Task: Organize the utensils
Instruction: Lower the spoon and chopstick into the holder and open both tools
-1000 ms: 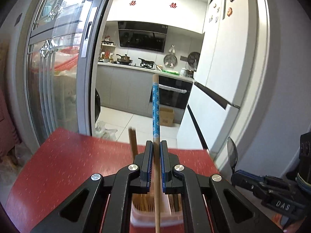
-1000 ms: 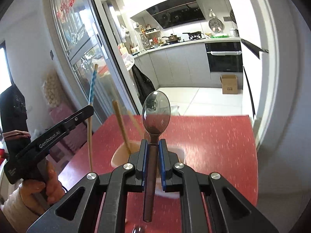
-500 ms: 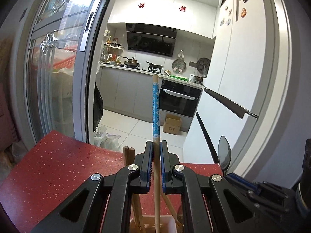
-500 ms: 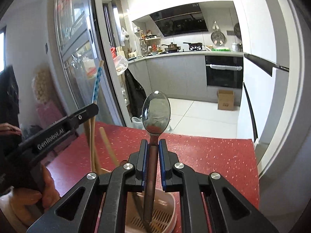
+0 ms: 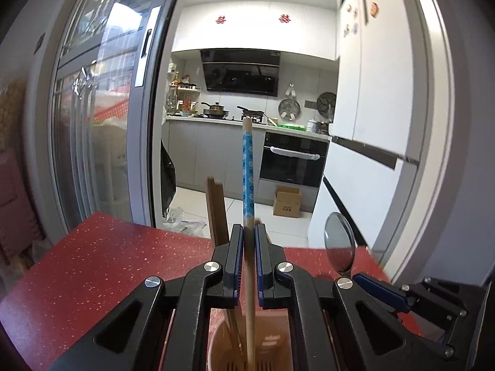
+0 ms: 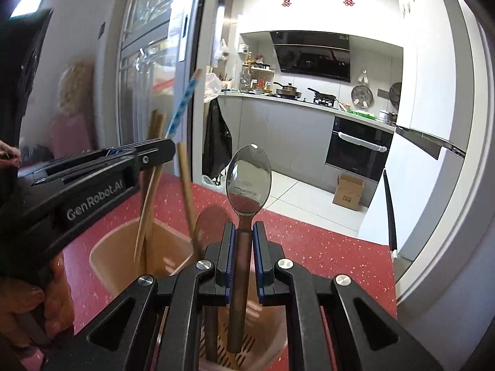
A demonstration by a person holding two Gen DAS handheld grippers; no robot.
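Red speckled tabletop (image 5: 102, 256) before an open kitchen: both grippers lowered utensils into a beige holder (image 6: 123, 247).

Left gripper (image 5: 249, 244) was clamped on a chopstick (image 5: 248, 167) with a blue flowered upper part, its lower end down inside the holder's left compartment beside plain wooden chopsticks (image 6: 148, 185) that already stood there. Right gripper (image 6: 244, 241) was clamped on a spoon (image 6: 248, 182), bowl up and mirror-bright, its dark handle reaching toward the slotted floor of the near compartment. Judged nearly complete: both pieces remained to be released. No loose utensils showed on the table.
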